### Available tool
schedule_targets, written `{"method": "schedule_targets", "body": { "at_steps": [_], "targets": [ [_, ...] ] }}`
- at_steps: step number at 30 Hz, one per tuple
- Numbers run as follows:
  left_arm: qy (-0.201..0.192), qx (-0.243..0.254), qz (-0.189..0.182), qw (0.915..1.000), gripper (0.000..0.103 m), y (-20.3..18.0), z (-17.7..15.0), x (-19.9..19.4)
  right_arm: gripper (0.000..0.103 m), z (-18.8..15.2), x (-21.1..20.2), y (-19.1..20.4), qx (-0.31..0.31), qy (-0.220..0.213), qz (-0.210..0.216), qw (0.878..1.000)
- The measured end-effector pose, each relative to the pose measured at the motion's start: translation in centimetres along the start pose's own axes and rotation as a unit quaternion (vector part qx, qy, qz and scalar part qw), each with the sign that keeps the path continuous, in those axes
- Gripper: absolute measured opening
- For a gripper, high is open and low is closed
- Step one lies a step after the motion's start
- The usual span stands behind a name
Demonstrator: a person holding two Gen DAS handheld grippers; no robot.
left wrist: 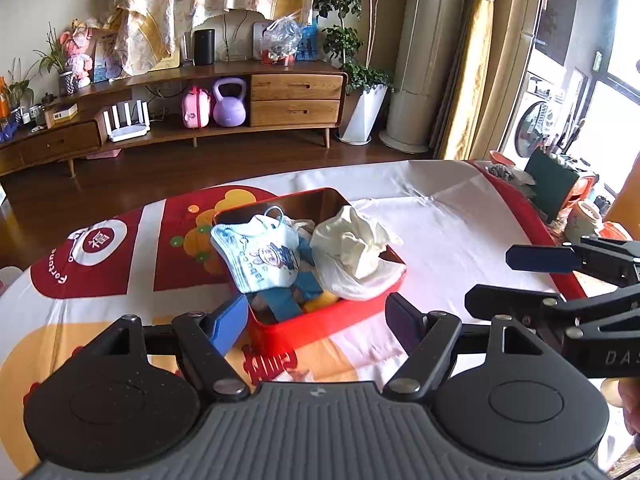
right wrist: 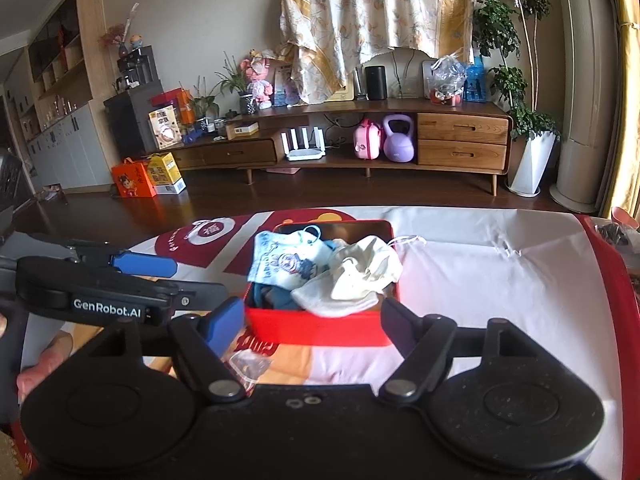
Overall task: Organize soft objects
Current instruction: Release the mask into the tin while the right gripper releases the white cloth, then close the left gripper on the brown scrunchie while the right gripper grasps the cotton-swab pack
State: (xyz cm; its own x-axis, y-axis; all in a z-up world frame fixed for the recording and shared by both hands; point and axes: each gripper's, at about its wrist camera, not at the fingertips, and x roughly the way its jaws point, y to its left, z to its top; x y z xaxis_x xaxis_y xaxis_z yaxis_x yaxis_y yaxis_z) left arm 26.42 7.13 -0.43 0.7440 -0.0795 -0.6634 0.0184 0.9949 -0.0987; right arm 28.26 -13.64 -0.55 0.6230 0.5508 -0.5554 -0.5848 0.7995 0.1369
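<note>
The soft items already sit in the red tin box (left wrist: 320,322) on the printed tablecloth (left wrist: 460,216): a blue-patterned child's face mask (left wrist: 260,254) beside a cream drawstring pouch (left wrist: 356,256), over darker blue cloth. Both grippers hover just short of the box with jaws spread and nothing held: the left gripper (left wrist: 318,322) and the right gripper (right wrist: 312,322). The task looks close to done; the likely next move is tucking in the pouch, which overhangs the rim. Only the right wrist view shows the pouch's cord trailing onto the cloth and a small clear plastic bag (right wrist: 248,366) near that gripper.
</note>
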Motion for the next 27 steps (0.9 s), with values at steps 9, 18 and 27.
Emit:
{"method": "schedule_targets", "body": {
  "at_steps": [9, 18, 27],
  "targets": [
    [-0.003, -0.015, -0.010, 0.9998, 0.083, -0.3, -2.7, -2.7, 0.096, -2.0, -2.9, 1.6, -0.012, -0.011, 0.006, 1.000],
    [0.002, -0.051, -0.009, 0.9986, 0.092, 1.2, -5.2, -4.4, 0.102, -4.2, -4.3, 3.0, -0.012, -0.007, 0.014, 1.000],
    [-0.006, -0.076, -0.008, 0.9970, 0.103, 2.8, -7.8, -5.5, 0.102, -7.0, -4.0, 4.3, -0.009, 0.024, 0.029, 0.999]
  ]
}}
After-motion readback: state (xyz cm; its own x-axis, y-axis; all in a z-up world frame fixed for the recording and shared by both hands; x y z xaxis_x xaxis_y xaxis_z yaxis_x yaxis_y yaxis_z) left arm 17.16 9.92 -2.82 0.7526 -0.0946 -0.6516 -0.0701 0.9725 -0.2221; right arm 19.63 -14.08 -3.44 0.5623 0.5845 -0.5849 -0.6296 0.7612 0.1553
